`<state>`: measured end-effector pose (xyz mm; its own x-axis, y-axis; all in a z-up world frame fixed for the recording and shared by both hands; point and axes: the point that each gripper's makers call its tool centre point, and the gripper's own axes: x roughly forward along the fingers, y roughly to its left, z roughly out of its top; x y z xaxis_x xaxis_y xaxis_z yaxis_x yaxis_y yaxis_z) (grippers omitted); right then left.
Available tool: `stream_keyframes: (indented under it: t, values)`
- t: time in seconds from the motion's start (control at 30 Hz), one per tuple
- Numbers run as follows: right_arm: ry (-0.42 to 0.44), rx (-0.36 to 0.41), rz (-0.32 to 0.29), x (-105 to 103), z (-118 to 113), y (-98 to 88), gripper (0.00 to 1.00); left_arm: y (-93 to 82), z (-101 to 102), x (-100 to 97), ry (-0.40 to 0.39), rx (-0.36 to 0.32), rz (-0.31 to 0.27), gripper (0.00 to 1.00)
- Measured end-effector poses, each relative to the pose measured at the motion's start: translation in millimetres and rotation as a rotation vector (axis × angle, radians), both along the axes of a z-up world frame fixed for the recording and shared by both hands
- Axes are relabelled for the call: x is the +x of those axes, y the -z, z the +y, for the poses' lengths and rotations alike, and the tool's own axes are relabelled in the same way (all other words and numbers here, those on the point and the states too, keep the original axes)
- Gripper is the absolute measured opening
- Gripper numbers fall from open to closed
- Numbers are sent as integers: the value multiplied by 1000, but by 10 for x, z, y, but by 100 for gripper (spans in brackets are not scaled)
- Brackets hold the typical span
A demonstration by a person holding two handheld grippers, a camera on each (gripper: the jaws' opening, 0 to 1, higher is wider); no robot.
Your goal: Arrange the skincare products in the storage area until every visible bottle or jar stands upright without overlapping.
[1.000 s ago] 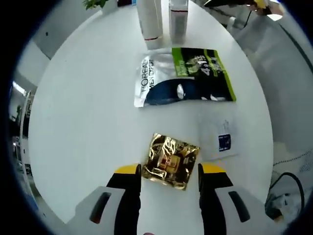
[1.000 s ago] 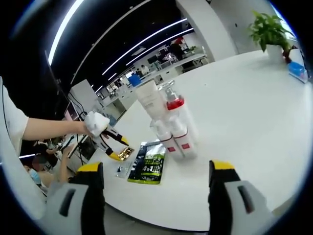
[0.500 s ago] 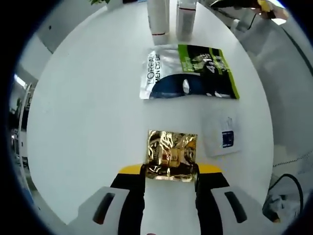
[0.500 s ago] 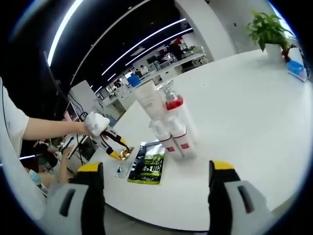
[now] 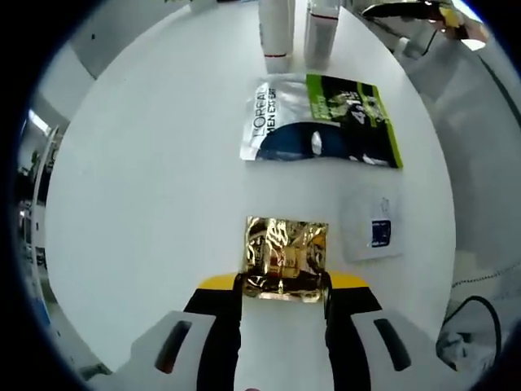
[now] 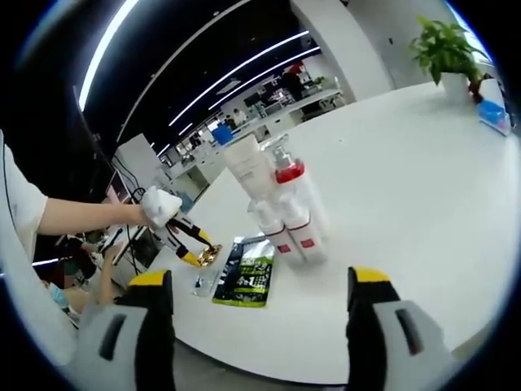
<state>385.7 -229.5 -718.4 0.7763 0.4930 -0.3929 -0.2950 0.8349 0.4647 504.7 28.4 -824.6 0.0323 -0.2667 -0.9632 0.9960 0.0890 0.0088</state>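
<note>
Your left gripper (image 5: 281, 283) has closed on the gold sachet (image 5: 284, 257) lying flat on the table (image 5: 146, 187), so it can be lifted next. Your right gripper (image 6: 259, 303) hangs open, facing the upright bottles (image 6: 285, 208) beyond the green pouch (image 5: 324, 120).

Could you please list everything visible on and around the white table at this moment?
Gold sachet: one, gold foil, between the left gripper's jaws.
Green and black sachet: one, flat, beyond the gold one.
White sachet: one, blue mark, flat beside the gold sachet.
Bottles: several, white with red, upright, clustered.
Plant: one, green, far table edge.
Table: one, white, round.
Left gripper: yellow-tipped, gripping the gold sachet.
Right gripper: yellow-tipped, open, empty.
</note>
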Motion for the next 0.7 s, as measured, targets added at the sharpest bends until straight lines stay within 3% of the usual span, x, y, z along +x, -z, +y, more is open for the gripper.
stream_keyframes:
  t: [0.7]
  values:
    - [0,-5,-3,0,6,-10,89,-137,-195,55,-55,-14,-14,37]
